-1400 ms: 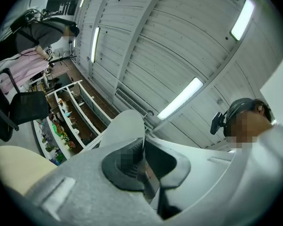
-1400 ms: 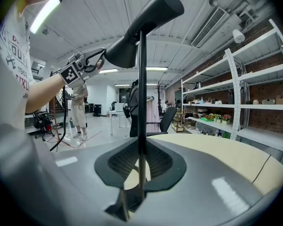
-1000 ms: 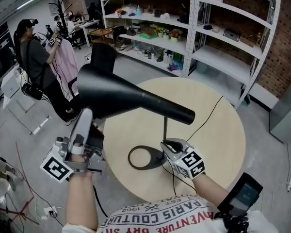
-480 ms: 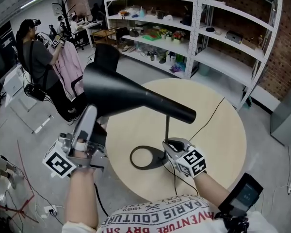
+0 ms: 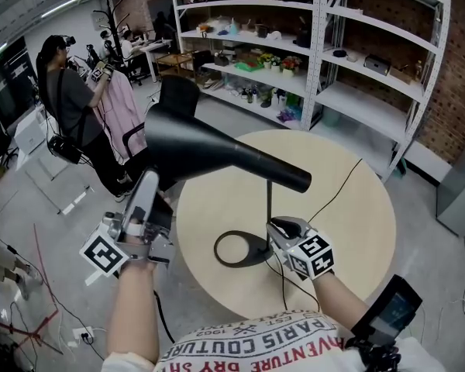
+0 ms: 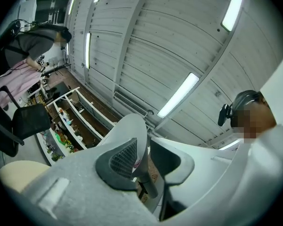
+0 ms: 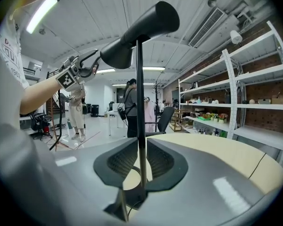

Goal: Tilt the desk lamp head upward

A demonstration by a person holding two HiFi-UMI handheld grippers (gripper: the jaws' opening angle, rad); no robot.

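A black desk lamp stands on the round beige table [image 5: 356, 231]. Its long cone head [image 5: 209, 149] is raised, with the wide end toward the left, above a thin stem [image 5: 269, 204] and a ring base [image 5: 236, 250]. My right gripper [image 5: 274, 227] is shut on the stem [image 7: 140, 102] low down, just above the base. My left gripper [image 5: 149, 184] points up beside the wide end of the head [image 7: 141, 29]. Its jaws are opening, and in the left gripper view nothing lies between the pads [image 6: 125, 159], only ceiling beyond.
The lamp's black cable [image 5: 329, 188] runs across the table to the far right edge. White shelving [image 5: 318, 60] with small items stands behind the table. At the far left are a person [image 5: 70, 107] and a black chair [image 5: 174, 95]. A dark device [image 5: 387, 308] is strapped to the right forearm.
The whole view has drifted slightly. The left gripper stays by the wide end of the lamp head and the right gripper stays on the stem. The head's tilt looks about the same.
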